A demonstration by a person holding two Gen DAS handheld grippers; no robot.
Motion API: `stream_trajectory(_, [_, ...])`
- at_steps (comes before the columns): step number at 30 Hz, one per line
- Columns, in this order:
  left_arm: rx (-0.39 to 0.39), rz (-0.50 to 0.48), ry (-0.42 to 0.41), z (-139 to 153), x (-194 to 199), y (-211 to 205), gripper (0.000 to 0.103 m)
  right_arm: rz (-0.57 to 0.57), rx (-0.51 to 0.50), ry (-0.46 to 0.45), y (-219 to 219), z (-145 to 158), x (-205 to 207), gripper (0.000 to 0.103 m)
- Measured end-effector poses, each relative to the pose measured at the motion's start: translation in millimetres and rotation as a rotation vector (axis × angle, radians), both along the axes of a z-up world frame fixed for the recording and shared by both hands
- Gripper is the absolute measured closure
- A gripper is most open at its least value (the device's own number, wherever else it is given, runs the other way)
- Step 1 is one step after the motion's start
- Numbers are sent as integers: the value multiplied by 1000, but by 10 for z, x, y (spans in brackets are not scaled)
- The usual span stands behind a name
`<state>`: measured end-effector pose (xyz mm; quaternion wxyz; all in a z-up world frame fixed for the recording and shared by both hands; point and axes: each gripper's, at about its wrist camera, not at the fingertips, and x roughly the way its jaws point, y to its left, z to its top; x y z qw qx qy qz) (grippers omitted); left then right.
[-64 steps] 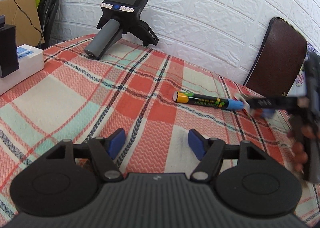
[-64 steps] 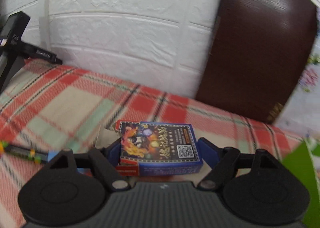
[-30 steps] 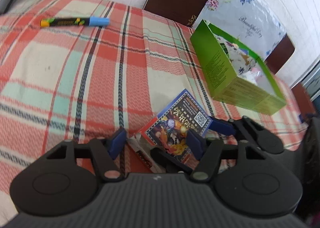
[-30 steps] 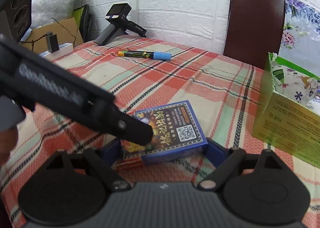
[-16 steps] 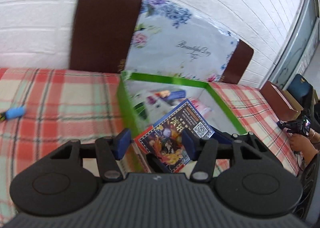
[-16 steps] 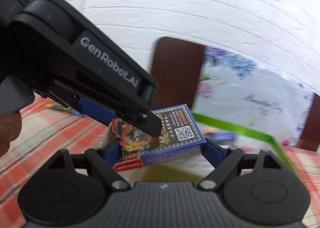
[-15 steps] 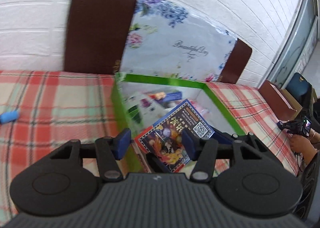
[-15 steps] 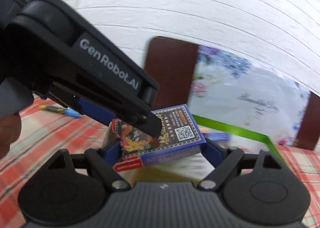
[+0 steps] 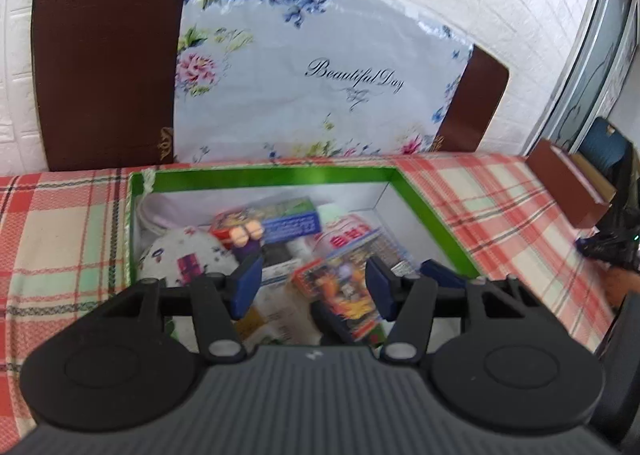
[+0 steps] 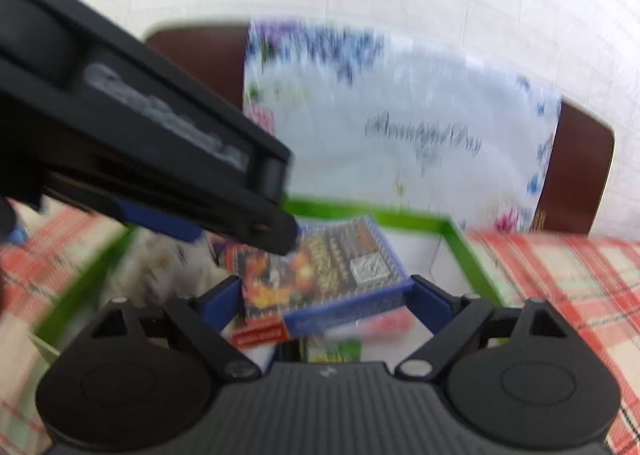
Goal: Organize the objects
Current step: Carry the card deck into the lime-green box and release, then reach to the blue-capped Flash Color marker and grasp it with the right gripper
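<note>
My right gripper (image 10: pixel 326 295) is shut on a blue card box (image 10: pixel 320 271) with a red end and a QR code, held over the open green box (image 10: pixel 460 239). In the left wrist view the same card box (image 9: pixel 340 287) shows blurred above the green box (image 9: pixel 424 211), between my left gripper's fingertips. My left gripper (image 9: pixel 314 285) is open and empty, hovering over the green box. The left gripper's body (image 10: pixel 140 143) crosses the upper left of the right wrist view.
The green box holds several small packs and a white patterned pouch (image 9: pixel 184 259). It sits on a red plaid tablecloth (image 9: pixel 60 223). Brown chairs (image 9: pixel 104 55) and a floral bag (image 9: pixel 312 67) stand behind against the white wall. A brown box (image 9: pixel 568 183) lies right.
Both grippers have moved closer over the green box, which now fills the view. The card box sits lower, above the box's contents, still held in the right gripper.
</note>
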<state>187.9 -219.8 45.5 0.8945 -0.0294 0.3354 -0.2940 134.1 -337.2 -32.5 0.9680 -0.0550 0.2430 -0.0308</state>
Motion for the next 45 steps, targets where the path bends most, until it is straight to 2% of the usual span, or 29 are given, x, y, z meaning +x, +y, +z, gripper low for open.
stream_trajectory(3, [22, 13, -26, -27, -91, 153, 44, -3, 29, -16, 29, -25, -114, 8])
stream_trajectory(9, [26, 67, -106, 35, -367, 603, 44, -16, 23, -87, 154, -10, -406, 6])
stream_trajectory(12, [30, 110, -129, 23, -467, 888, 44, -12, -26, -109, 300, -44, -566, 6])
stream_trajectory(17, [72, 221, -129, -150, -589, 1463, 44, 10, -34, -151, 554, 10, -809, 6])
stream_trajectory(20, [131, 313, -120, -335, -620, 1845, 44, 85, -48, -160, 798, -6, -913, 8])
stream_trajectory(24, [188, 460, -70, -595, -588, 2398, 44, 239, -71, -136, 1180, -53, -951, 12])
stream_trajectory(27, [239, 585, -50, -760, -543, 2814, 44, 364, -70, -63, 1487, -114, -881, 20])
stream_trajectory(30, [257, 689, -109, -830, -567, 3184, 35, 467, -57, 38, 1798, -230, -697, 31])
stream_trajectory(31, [216, 728, -101, -850, -574, 3319, 29, 489, -62, 63, 1903, -273, -622, 34])
stream_trajectory(33, [44, 774, -52, -882, -586, 3617, 30, 526, -83, 98, 2116, -333, -460, 37])
stream_trajectory(35, [-43, 803, -38, -903, -590, 3752, 31, 552, -123, 84, 2327, -324, -275, 37])
stream_trajectory(36, [-55, 804, -42, -904, -594, 3751, 31, 569, -147, 66, 2438, -303, -167, 37])
stream_trajectory(40, [-15, 799, -63, -902, -593, 3653, 30, 646, -225, 15, 2917, -243, 295, 31])
stream_trajectory(43, [-42, 800, -68, -924, -621, 3697, 30, 707, -217, 41, 3171, -238, 638, 32])
stream_trajectory(45, [-52, 802, -71, -940, -638, 3720, 30, 773, -247, 87, 3333, -337, 790, 36])
